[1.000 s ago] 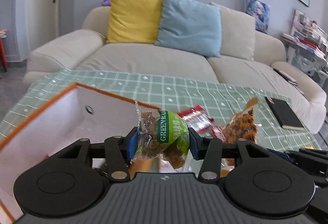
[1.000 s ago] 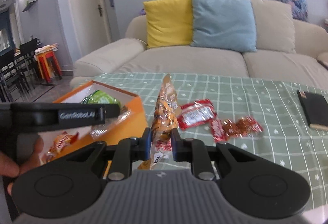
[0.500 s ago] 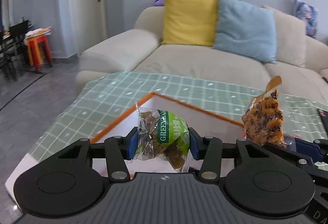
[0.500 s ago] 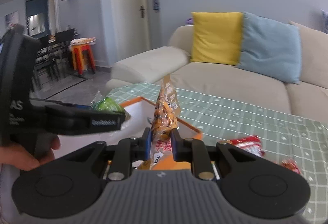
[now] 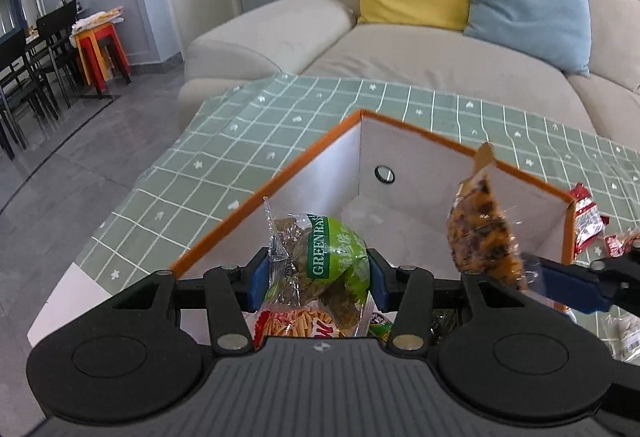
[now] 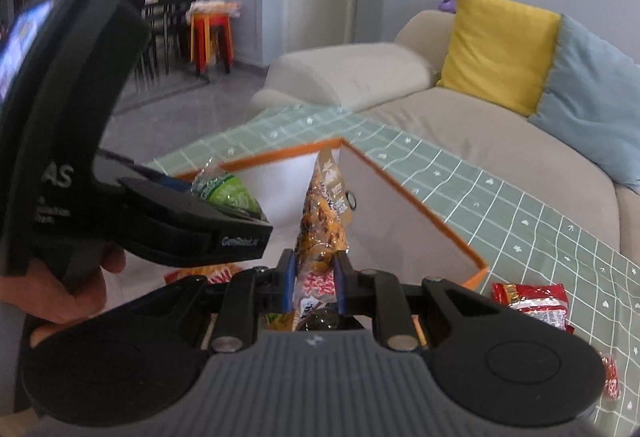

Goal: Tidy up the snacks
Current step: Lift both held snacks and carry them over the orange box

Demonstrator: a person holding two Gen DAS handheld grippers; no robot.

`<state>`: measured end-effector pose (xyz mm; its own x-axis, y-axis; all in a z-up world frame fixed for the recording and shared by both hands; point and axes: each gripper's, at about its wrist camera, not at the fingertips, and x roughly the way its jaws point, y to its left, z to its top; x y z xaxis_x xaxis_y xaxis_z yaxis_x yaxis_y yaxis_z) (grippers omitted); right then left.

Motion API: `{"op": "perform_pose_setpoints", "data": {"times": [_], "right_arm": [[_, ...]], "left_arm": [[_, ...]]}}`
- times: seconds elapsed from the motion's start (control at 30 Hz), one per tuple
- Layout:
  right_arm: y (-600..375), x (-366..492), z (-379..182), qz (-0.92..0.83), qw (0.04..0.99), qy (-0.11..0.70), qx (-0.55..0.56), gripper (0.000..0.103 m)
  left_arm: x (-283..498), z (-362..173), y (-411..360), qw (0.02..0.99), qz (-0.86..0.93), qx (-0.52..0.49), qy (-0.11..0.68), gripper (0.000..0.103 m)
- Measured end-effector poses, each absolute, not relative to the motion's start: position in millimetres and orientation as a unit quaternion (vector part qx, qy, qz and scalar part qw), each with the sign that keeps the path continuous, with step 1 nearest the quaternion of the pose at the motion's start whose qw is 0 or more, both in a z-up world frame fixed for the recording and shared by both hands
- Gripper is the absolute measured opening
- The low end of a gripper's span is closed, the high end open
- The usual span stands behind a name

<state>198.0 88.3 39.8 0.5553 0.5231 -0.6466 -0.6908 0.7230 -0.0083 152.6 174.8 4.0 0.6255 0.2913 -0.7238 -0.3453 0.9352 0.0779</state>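
Left wrist view: the left claw [image 5: 316, 277] pinches a green-labelled snack bag [image 5: 320, 265] between its blue pads, held over the open orange-rimmed box [image 5: 424, 135] on the green checked tabletop [image 5: 248, 153]. A noodle-snack packet [image 5: 296, 325] already lies in the box below it. To the right, the brown snack bag [image 5: 482, 233] hangs over the box's right side.

Right wrist view: the right claw [image 6: 313, 279] is clamped on the lower end of that brown snack bag [image 6: 324, 221], which stands upright above the box [image 6: 404, 193]. A red packet [image 6: 536, 303] lies on the tabletop [image 6: 520, 205] just outside the box's corner.

The step in hand looks like the drop: both bags are over the box. Next, each claw should lower a little and spread so the bags fall inside, then go for the loose red packet
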Motion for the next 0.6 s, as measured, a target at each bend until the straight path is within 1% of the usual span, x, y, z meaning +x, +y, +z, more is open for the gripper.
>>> {"op": "perform_pose_setpoints", "data": {"times": [0.4, 0.6], "right_arm": [[97.7, 211.8, 9.1, 0.352, 0.845, 0.361, -0.177, 0.016], [104.3, 215.5, 1.5, 0.351, 0.840, 0.368, -0.190, 0.015]], "left_arm": [[171.8, -25.9, 173.7, 0.871, 0.172, -0.044, 0.458, 0.056], [172.2, -32.6, 175.0, 0.860, 0.169, -0.054, 0.479, 0.057]]}}
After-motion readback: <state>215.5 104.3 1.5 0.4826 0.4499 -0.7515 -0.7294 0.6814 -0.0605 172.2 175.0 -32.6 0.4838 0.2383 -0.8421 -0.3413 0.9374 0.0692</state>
